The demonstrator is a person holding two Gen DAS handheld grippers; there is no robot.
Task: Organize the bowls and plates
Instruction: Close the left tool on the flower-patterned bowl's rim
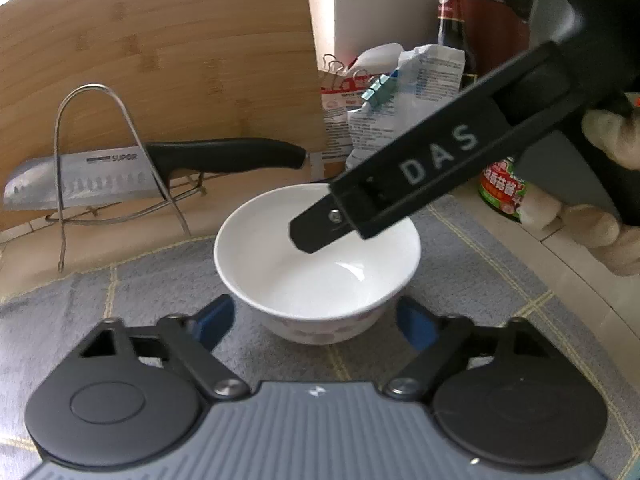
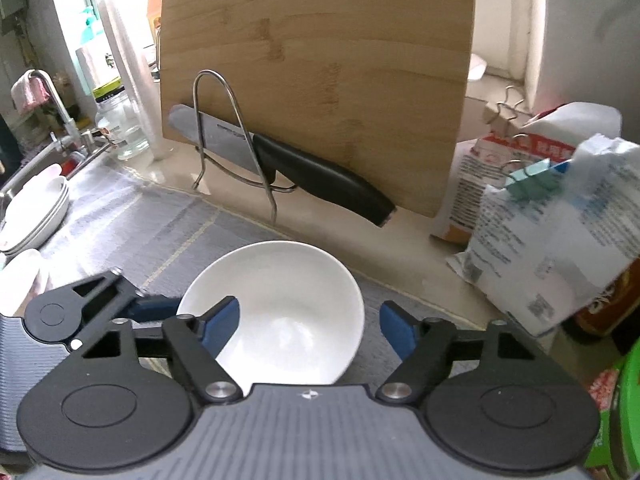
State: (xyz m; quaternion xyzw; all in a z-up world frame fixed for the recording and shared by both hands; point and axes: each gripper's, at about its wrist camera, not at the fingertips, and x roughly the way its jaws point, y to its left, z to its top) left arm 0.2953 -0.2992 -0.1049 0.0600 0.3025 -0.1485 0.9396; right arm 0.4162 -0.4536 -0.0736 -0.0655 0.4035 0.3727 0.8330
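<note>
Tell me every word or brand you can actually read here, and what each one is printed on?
"SUPOR": on the knife blade, in the wire rack.
"DAS": white letters on the black arm of the right gripper above the bowl.
Red-labelled bottle, green-labelled jar, clipped food bags: print is there, but too small or blurred to read.

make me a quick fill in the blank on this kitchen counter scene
1. The white bowl stands on a grey ____.
2. The knife rests in a wire rack in front of a bamboo ____.
3. A stack of white plates sits beside the ____.

Missing words: mat; cutting board; sink
</note>
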